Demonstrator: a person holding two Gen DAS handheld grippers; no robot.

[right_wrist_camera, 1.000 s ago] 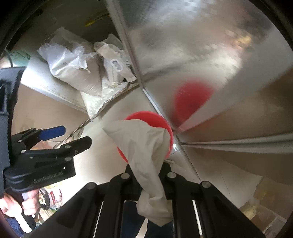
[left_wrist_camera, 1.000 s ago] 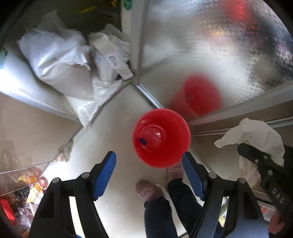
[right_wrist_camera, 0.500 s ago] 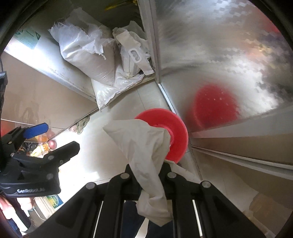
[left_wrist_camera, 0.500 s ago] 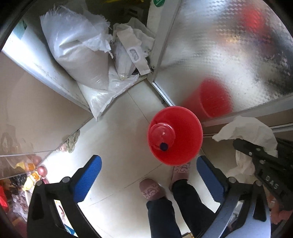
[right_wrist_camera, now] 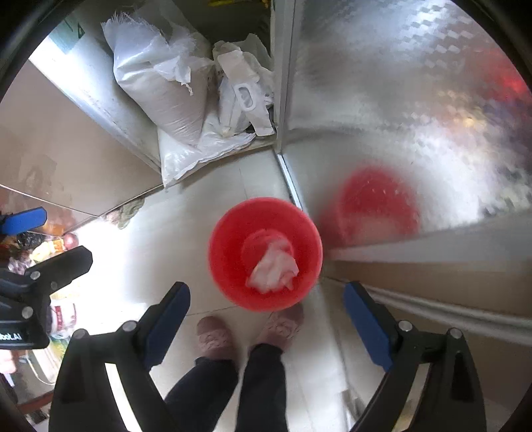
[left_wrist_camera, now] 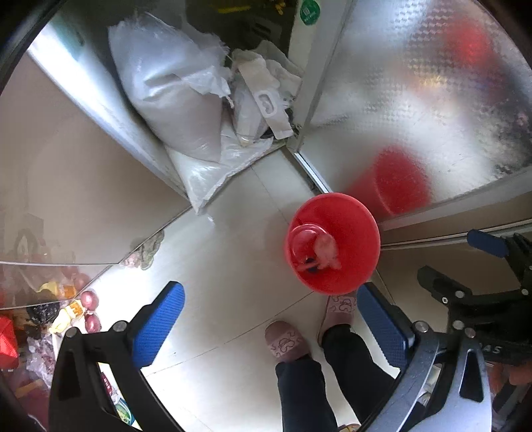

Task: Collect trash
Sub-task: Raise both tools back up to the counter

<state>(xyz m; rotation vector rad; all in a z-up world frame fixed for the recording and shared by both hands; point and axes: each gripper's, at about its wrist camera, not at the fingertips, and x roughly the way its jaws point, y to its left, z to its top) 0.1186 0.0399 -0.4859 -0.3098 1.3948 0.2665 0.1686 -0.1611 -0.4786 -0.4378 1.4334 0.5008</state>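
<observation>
Tissue wad [right_wrist_camera: 273, 266] sits in red bin [right_wrist_camera: 229, 266], 12 o'clock of right claw [right_wrist_camera: 266, 305], just sprung wide, empty; left claw [left_wrist_camera: 269, 319] released, no more trash visible.

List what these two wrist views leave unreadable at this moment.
- Red bin bottom: the crumpled white tissue covers it in the right wrist view; in the left wrist view the contents are blurred.
- Green sticker: cut by the left wrist view's top edge, too small to read.
- Clutter at lower left: hidden behind the left gripper finger.
- Person: cut off above the legs.
</observation>
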